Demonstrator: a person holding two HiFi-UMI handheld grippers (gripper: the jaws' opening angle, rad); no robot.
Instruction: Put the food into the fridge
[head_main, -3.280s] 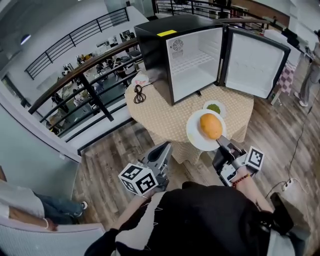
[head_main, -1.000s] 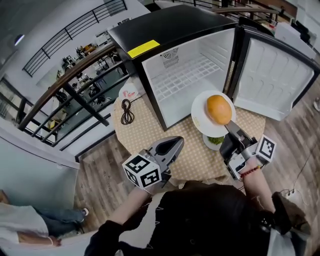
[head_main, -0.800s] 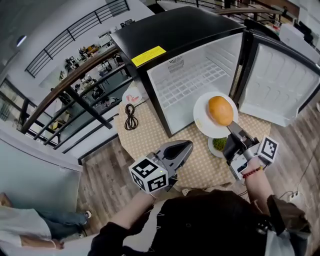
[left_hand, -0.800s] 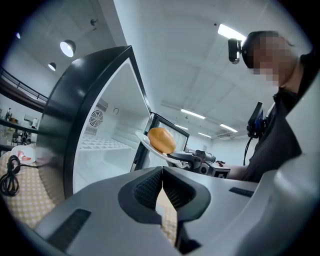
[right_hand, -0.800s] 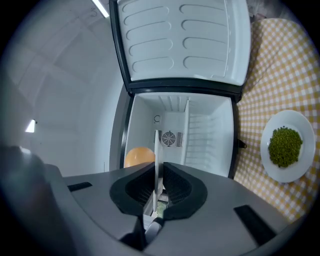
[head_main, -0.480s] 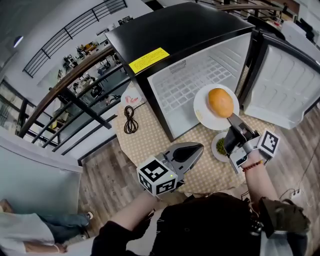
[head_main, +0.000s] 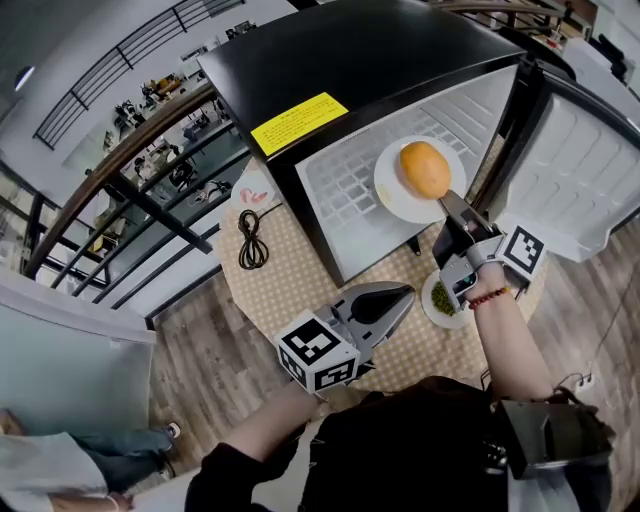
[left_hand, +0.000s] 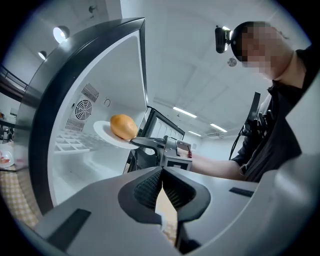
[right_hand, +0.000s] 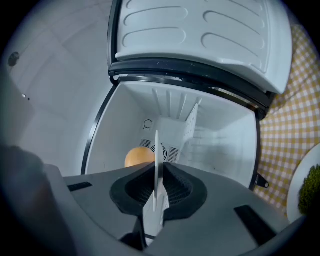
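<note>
- Grey right gripper (head_main: 447, 205) clenched on the near rim of a white plate (head_main: 393, 192), with the rim seen edge-on between the pads in the right gripper view.
- Held level, carrying a round orange food (head_main: 425, 168) near the middle.
- Plate at the mouth of the open fridge (head_main: 350, 60), in front of its white wire shelf (head_main: 345, 180); cannot tell whether it is past the opening.
- Left gripper (head_main: 405, 293) nearer and lower, over the checked tablecloth (head_main: 285, 285), pressed closed on nothing.
- Second plate (head_main: 428, 310) with green food (head_main: 441, 296) on the cloth, just below the right gripper.
- Fridge door (head_main: 590, 170) swung wide to the right.
- Yellow label (head_main: 298, 122) at the near edge of the black top.
- Coiled black cable (head_main: 248, 240) on the cloth, left of the fridge.
</note>
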